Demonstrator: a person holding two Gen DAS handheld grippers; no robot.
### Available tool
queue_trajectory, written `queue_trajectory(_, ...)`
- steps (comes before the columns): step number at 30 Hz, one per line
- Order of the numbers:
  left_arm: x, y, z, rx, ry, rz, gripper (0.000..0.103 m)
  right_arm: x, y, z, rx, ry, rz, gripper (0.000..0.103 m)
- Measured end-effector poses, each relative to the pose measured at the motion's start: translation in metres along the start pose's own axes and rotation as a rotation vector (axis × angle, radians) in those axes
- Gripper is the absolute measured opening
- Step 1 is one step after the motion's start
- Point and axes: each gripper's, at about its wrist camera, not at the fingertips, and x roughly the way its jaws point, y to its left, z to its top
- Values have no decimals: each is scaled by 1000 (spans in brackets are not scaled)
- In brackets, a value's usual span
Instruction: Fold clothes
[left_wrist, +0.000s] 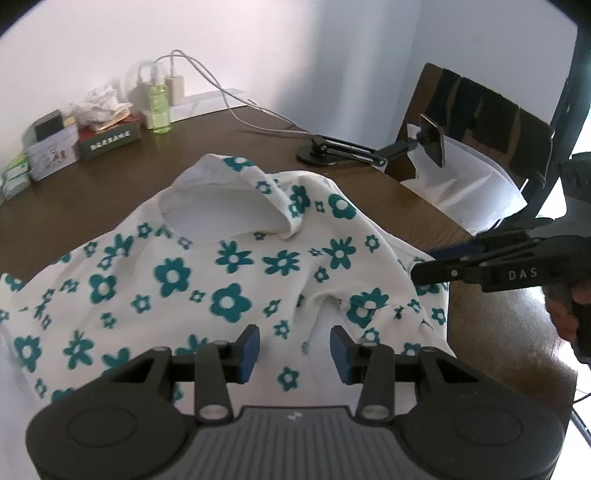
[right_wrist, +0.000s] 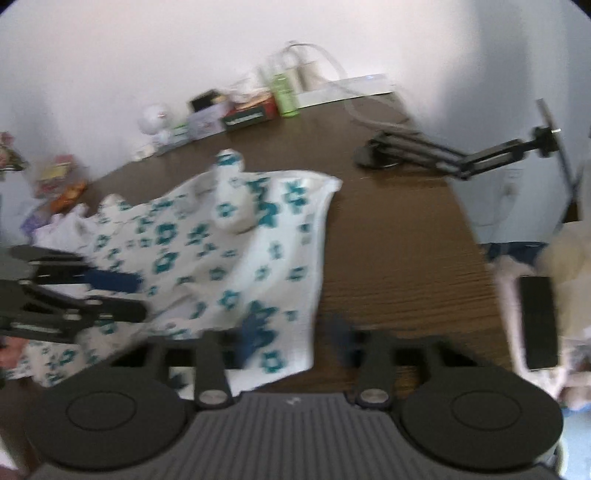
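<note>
Right wrist view all motion-smeared: flowered shirt (right_wrist: 236, 258) print mushy, clutter boxes (right_wrist: 221, 114) unreadable. Shirt's lower hem cut off behind left gripper (left_wrist: 294, 349) body. Right gripper (left_wrist: 436, 264) tips edge-on, gap can't tell.

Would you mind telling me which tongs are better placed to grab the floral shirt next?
Probably the left tongs: open, directly above a raised crease of the floral shirt. The right tongs, also open, straddle its edge, partly over bare table.

"DAS" on the right hand-held gripper (left_wrist: 436, 275)
</note>
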Motion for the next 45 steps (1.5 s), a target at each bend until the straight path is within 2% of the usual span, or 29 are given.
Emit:
queue_trajectory(3, 10, -5, 0, 30, 11, 57, 40, -5, 3, -4, -7, -10, 26, 4)
queue_trajectory(4, 12, -4, -1, 35, 8, 68, 37, -11, 0, -5, 7, -21, 32, 4)
queue_trajectory(8, 10, 1, -7, 45, -11, 80, 33, -36, -23, -11, 103, -54, 77, 4)
queue_trajectory(11, 9, 1, -10, 51, -15, 83, 33, -32, -31, -18, 113, -13, 41, 5)
queue_trajectory(12, 9, 2, -8, 41, -6, 72, 34, -30, -31, -19, 115, -6, 54, 5)
queue_trajectory(13, 8, 4, -5, 24, 5, 53, 40, -28, -32, -19, 119, -6, 65, 10)
queue_trajectory(14, 4, 7, 2, -6, -8, 21, 49, -30, -33, -18, 132, -23, 69, 19)
queue_trajectory(15, 1, 10, 9, -35, -21, -10, 54, -31, -34, -16, 144, -41, 73, 35)
queue_trajectory(16, -1, 12, 17, -59, -47, -20, 61, -32, -35, -15, 156, -59, 77, 41)
queue_trajectory(17, -3, 15, 25, -82, -71, -30, 63, -33, -35, -12, 162, -76, 82, 44)
queue_trajectory(20, 14, 19, 56, -134, -73, -14, 63, -25, -33, -1, 169, -78, 74, 43)
queue_trajectory(24, 52, 36, 80, -270, -9, -26, 64, -6, -37, 15, 205, -66, 72, 44)
queue_trajectory(25, 62, 39, 82, -303, 20, -27, 62, 0, -38, 20, 216, -64, 76, 44)
queue_trajectory(26, 71, 42, 83, -327, 41, -15, 57, 5, -39, 25, 227, -63, 82, 44)
queue_trajectory(27, 76, 43, 83, -328, 32, -4, 56, 10, -42, 32, 243, -61, 88, 44)
queue_trajectory(28, 77, 43, 84, -310, 14, 5, 44, 17, -45, 39, 258, -58, 95, 44)
queue_trajectory(29, 79, 44, 84, -307, 22, -10, 26, 24, -48, 48, 276, -52, 103, 44)
queue_trajectory(31, 82, 48, 85, -320, 32, -61, 6, 38, -54, 63, 314, -39, 115, 44)
queue_trajectory(33, 79, 48, 89, -267, 23, -62, 4, 52, -58, 72, 356, -28, 138, 42)
queue_trajectory(34, 78, 47, 92, -241, 19, -64, 3, 60, -60, 76, 378, -20, 153, 38)
queue_trajectory(35, 76, 48, 95, -217, 13, -70, 3, 66, -62, 80, 398, -14, 164, 17)
queue_trajectory(36, 74, 48, 100, -193, 5, -66, 3, 70, -63, 81, 411, -17, 163, 3)
queue_trajectory(40, 81, 48, 127, -108, -45, 21, 3, 71, -68, 77, 462, -94, 147, 2)
queue_trajectory(45, 104, 55, 146, -99, -97, 92, 8, 75, -74, 70, 498, -148, 142, 2)
